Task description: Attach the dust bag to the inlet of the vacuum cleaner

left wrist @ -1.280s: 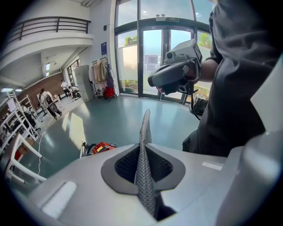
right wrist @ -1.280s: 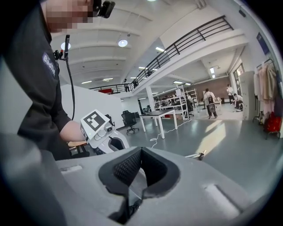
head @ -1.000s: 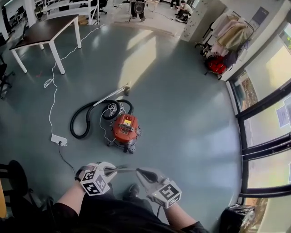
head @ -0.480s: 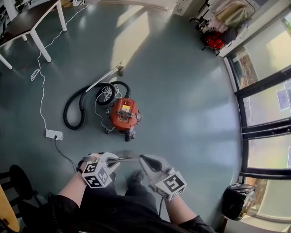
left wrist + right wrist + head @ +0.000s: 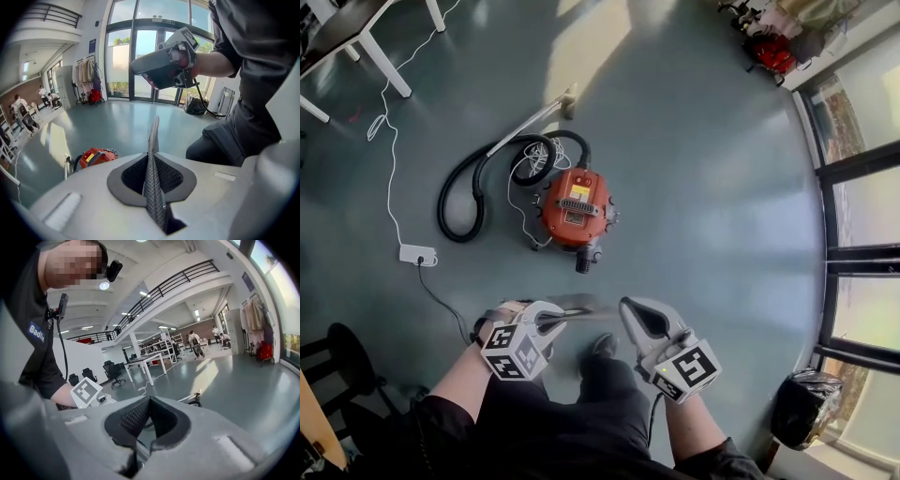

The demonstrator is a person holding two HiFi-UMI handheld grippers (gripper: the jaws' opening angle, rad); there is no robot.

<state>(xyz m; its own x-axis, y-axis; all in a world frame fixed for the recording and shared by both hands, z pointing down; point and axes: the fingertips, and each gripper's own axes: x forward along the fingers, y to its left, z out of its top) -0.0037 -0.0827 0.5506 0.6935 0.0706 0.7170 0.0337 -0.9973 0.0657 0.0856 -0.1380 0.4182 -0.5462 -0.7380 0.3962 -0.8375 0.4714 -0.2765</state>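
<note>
The orange vacuum cleaner [image 5: 577,210] stands on the floor ahead of me, its black hose [image 5: 464,192] looped to its left; it also shows low in the left gripper view [image 5: 96,157]. My left gripper [image 5: 546,322] [image 5: 151,173] is shut on a thin grey mesh dust bag [image 5: 152,140], seen edge-on between its pads. In the head view the bag [image 5: 577,307] is a blurred grey strip reaching toward my right gripper [image 5: 639,319] [image 5: 147,420], which is shut with nothing in it. Both grippers hang side by side, short of the vacuum.
A white power strip [image 5: 417,254] with a long cable lies left of the vacuum. A white wand [image 5: 530,124] runs up from the hose. Table legs [image 5: 380,56] stand at top left, a black bin [image 5: 806,408] at lower right, windows along the right.
Both grippers have come down and a little forward, still side by side. The vacuum now sits closer and more central in the head view.
</note>
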